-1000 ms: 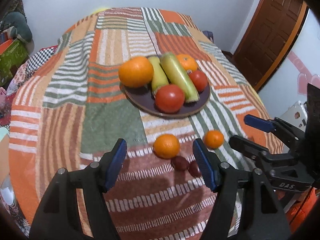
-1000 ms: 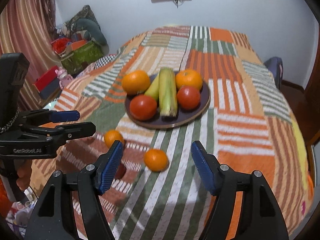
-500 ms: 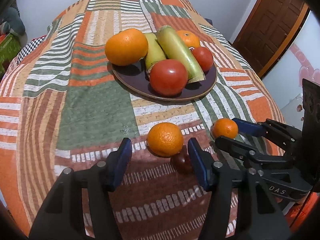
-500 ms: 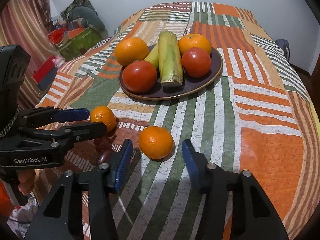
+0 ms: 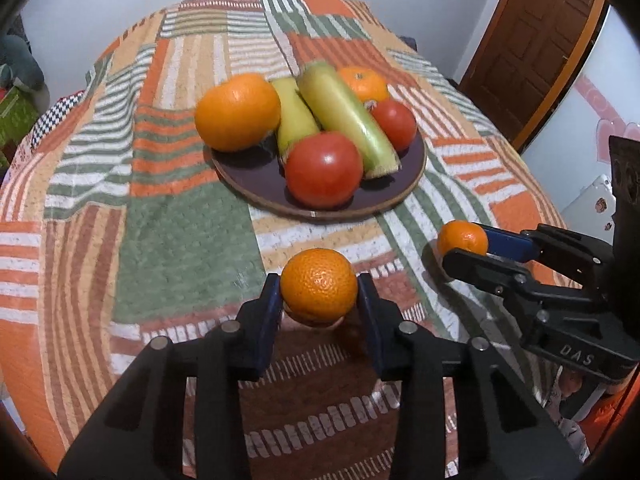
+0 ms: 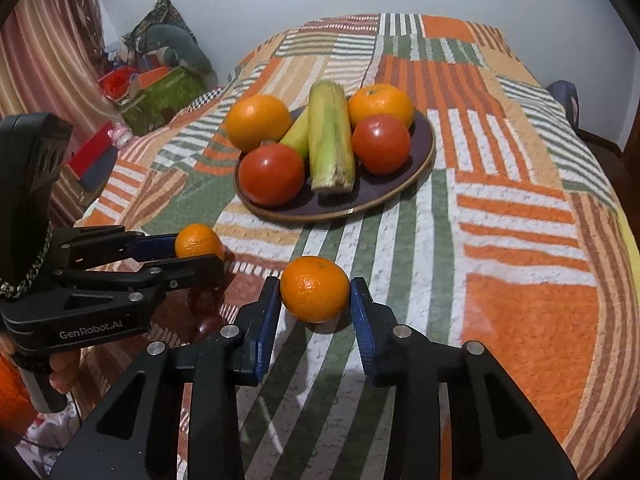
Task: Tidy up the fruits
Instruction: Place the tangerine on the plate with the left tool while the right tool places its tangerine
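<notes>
Striped patchwork cloth point(image 5: 176, 240) in orange, green and cream covers the whole table, the largest thing in either view. On it, toward the far middle, sits a dark brown plate point(image 6: 420, 160) loaded with two oranges, two red tomatoes point(image 6: 272, 174), a green corn cob point(image 6: 330, 140) and a yellow-green banana point(image 5: 294, 118), all crowded together and touching.

Nearer the cameras, the left gripper point(image 5: 319, 304) has its blue pads pressed against both sides of a small orange point(image 5: 319, 287), which appears to sit just clear of the cloth. To its right, the right gripper point(image 6: 314, 300) is clamped the same way on a second small orange point(image 6: 314, 288), its jaws narrowed to the fruit's width. Each tool shows in the other's camera: the black frame of the right one juts in at the right of the left view, the left one at the left of the right view.

Beneath and just beside the left gripper lie small dark red fruits point(image 6: 208, 326), partly hidden by the tool's fingers. Nothing stands between the held oranges and the plate but open cloth.

Beyond the table: a wooden door point(image 5: 532, 40) far right, boxes and clutter point(image 6: 156, 80) far left.
</notes>
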{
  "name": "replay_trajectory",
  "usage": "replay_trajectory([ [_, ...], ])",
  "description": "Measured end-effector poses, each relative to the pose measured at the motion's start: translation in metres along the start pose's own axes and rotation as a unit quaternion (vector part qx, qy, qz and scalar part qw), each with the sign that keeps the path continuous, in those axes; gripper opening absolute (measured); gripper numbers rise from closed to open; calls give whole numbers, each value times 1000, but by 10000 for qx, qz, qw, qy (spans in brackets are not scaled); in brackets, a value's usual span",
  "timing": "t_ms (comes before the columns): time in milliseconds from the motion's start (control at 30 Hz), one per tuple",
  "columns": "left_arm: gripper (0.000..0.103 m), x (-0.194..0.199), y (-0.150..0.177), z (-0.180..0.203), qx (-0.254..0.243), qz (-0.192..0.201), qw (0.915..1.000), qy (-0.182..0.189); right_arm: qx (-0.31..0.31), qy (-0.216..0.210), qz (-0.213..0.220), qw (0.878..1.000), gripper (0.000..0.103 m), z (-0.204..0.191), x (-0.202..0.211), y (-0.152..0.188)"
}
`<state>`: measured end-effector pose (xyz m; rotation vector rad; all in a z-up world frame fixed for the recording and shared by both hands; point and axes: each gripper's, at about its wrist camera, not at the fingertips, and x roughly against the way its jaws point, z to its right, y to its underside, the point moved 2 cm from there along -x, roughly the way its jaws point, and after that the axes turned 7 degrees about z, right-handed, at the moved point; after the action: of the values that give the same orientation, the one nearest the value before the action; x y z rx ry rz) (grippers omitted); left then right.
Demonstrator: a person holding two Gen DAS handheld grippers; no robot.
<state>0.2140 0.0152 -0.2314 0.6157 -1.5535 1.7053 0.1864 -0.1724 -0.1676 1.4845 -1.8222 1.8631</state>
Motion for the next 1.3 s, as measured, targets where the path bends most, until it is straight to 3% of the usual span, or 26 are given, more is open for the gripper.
replay_trajectory([
  [367, 38, 9, -43, -22, 129, 426, 9988, -197, 210, 119, 419, 9988, 32, 3, 1, -42],
  [767, 38, -22, -61, -39, 183, 267, 9990, -300, 461, 213, 699, 9963, 32, 9, -18, -88],
  [1100, 38, -35, -65, -42, 155, 251, 9988, -396, 627, 515, 654, 9946, 33, 14, -49, -94],
  [1300, 40, -41, -65, -42, 173, 232, 9984, -483, 620, 462, 565, 9954, 33, 16, -58, -96],
])
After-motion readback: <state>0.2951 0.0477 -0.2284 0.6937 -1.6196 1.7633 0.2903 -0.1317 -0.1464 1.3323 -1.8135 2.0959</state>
